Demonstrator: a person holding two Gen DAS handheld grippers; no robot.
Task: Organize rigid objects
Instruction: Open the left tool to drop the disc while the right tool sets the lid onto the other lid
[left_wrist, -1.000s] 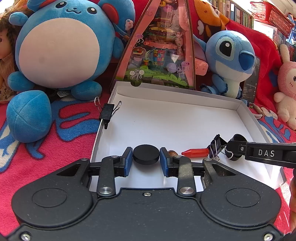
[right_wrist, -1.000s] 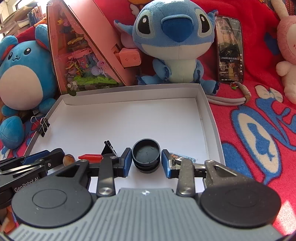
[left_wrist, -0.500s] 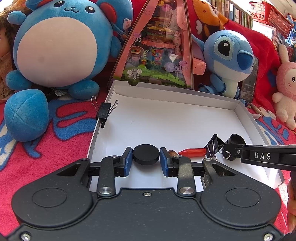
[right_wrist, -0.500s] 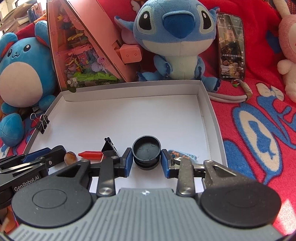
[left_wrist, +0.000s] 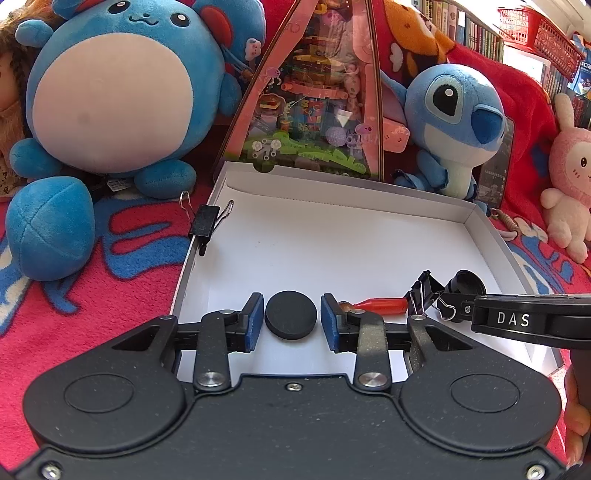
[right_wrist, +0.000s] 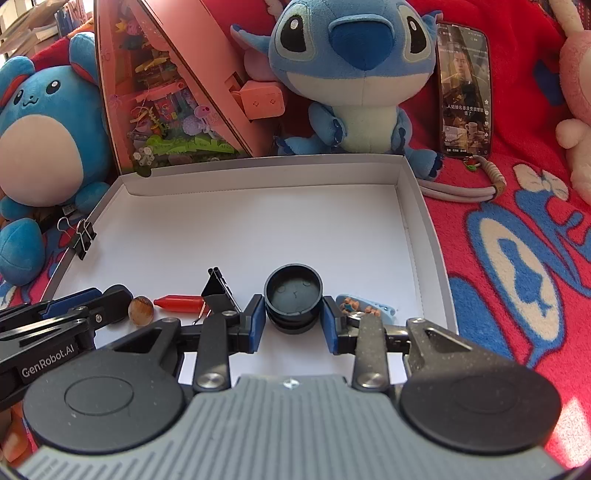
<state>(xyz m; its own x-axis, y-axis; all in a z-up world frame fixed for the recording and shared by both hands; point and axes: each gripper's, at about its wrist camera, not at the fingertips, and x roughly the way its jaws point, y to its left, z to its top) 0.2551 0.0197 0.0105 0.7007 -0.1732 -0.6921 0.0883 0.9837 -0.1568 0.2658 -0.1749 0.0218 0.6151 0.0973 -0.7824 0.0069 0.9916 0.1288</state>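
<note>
The left gripper (left_wrist: 291, 320) stands low over the near edge of the white cardboard box (left_wrist: 332, 192), with a flat black disc (left_wrist: 291, 314) between its blue pads. Its jaws are opening; a thin gap shows on each side of the disc, so the pads no longer press it and it appears to rest on the box floor. The right gripper (right_wrist: 293, 318) is clamped on a black cylindrical cap (right_wrist: 293, 303), both pads touching its sides, near the box's front right.

Beside the disc lie a small brown bead (right_wrist: 140, 312), a red pointed cap (right_wrist: 180, 302) and a black binder clip (right_wrist: 217, 290). A second binder clip (left_wrist: 205, 225) is pinned on the box's left wall.

Risks, as judged:
- If the left gripper lifts off at a slant, a pad could drag the freed disc or knock it into the bead, which would probably roll.
- The two grippers work close together; the right one's finger sits just beside the binder clip, and any sideways drift could sweep the clip and red cap out of line.
- The cap is held by its curved side, so it could twist or slip on release.

Not determinable:
- Whether the cap touches the floor; its base is behind the gripper body.
- The small blue item (right_wrist: 365, 307) behind the right pad is partly covered and cannot be identified.
- The box's near wall is hidden in both views.
</note>
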